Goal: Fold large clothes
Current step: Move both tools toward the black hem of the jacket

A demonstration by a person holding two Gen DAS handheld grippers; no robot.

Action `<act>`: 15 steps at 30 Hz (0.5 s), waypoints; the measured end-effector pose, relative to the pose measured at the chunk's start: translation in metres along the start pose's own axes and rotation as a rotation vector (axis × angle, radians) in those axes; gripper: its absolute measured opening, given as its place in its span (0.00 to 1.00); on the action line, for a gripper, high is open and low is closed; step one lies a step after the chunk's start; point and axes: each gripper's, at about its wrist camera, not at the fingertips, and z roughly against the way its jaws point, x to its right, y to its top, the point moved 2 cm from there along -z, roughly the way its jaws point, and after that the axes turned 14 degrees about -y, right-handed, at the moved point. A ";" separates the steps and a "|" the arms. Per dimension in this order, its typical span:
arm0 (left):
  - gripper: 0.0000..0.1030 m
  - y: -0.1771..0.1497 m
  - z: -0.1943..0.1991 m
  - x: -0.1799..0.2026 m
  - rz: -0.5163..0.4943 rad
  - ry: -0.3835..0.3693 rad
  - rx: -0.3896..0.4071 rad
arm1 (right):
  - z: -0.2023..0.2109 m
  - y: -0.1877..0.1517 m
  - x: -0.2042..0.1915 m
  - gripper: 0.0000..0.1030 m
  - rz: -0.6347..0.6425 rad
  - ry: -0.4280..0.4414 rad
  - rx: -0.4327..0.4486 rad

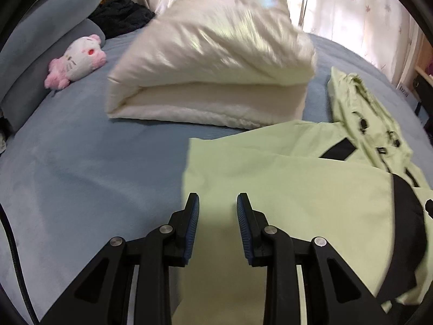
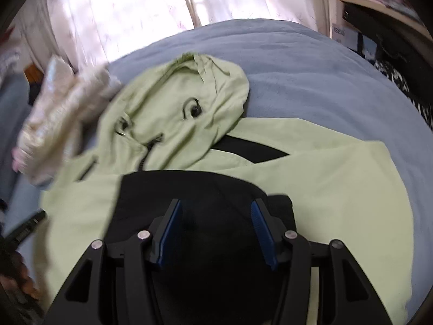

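Pale green hooded jacket (image 2: 311,189) lies flat on the blue-grey bed (image 1: 81,176). Fabric is smooth and thin, with black strips and a black panel (image 2: 189,189) across the near part. Hood (image 2: 189,94) is crumpled and rounded, with a black eyelet and zip line showing; it points toward the far curtains (image 2: 121,8), so the long axis runs from the cameras toward the window.

Left claw (image 1: 217,203) angles down over the jacket's left edge. Its 2 blue ribbed pads are apart with nothing between them: released.

Right claw (image 2: 215,208) angles down over the black panel, pads wider apart, gripping nothing: released.

Beyond the jacket sits a folded cream quilt (image 1: 211,62), glossy and puffy. A pink-and-white plush toy (image 1: 77,61) lies beside a grey pillow (image 1: 35,62).
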 end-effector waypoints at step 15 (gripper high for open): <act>0.48 -0.088 0.186 -0.049 -0.056 0.013 0.024 | 0.135 -0.092 0.081 0.52 -0.084 0.115 -0.045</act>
